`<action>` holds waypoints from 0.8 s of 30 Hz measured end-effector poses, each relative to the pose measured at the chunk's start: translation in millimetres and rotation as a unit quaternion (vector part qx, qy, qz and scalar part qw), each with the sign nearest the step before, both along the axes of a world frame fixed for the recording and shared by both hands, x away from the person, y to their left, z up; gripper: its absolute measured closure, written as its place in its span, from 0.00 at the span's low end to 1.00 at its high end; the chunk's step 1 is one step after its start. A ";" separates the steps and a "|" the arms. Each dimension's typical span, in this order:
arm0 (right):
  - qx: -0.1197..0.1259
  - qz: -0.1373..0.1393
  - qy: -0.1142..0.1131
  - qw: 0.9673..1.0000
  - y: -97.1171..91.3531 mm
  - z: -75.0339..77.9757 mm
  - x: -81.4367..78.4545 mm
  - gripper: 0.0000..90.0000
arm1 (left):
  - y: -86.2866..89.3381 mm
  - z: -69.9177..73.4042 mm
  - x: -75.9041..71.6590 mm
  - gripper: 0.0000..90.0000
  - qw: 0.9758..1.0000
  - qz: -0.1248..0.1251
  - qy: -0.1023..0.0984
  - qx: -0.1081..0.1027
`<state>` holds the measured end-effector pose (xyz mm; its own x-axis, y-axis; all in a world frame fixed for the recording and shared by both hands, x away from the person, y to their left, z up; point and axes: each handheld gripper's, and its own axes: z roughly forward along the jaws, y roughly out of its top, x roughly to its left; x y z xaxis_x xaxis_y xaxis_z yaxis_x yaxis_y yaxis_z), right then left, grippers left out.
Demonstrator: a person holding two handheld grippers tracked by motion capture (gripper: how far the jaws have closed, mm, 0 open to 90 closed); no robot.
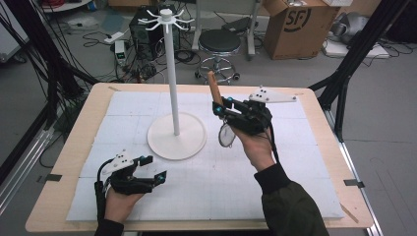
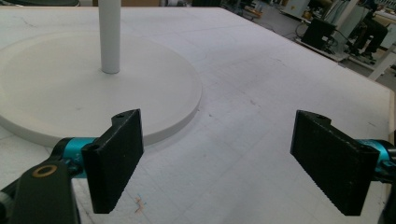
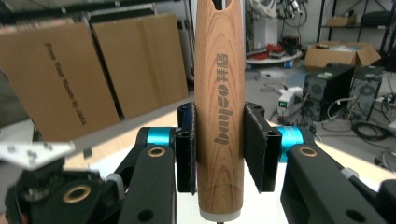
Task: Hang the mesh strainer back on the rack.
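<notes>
A tall white stand (image 1: 171,78) rises from a round base (image 1: 189,142) at the middle of the white mat, with a ring of hooks (image 1: 166,19) at its top. Right of the pole, my right gripper (image 1: 217,106) is held above the table, shut on the wooden handle (image 1: 213,84) of a utensil whose round head (image 1: 227,135) hangs below the hand. In the right gripper view both pads clamp that upright handle (image 3: 219,93) in my right gripper (image 3: 219,147). My left gripper (image 1: 153,168) rests at the front left, open, with nothing between its fingers; the left gripper (image 2: 233,158) faces the stand's base (image 2: 154,98).
A white mat (image 1: 295,167) covers the wooden table (image 1: 59,196). Beyond the far edge, on the floor, stand a stool (image 1: 219,44), a cardboard box (image 1: 300,24), a computer case (image 1: 145,34) and loose cables. Black frame posts (image 1: 359,54) flank the table.
</notes>
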<state>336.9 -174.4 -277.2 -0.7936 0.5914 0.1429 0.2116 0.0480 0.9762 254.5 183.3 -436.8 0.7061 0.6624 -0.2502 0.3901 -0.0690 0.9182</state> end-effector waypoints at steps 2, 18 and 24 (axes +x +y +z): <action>0.008 0.006 -0.003 1.000 2.9 7.0 2.0 0.76 | -0.6 -0.4 1.0 0.20 1.000 0.000 0.001 -0.005; 0.061 0.041 -0.013 0.997 24.2 40.9 22.4 0.76 | 0.3 -1.9 5.0 0.20 1.000 0.004 -0.002 -0.005; 0.085 0.053 -0.011 0.995 24.4 49.8 30.5 0.76 | -0.1 -2.3 5.1 0.20 1.000 0.004 -0.002 -0.004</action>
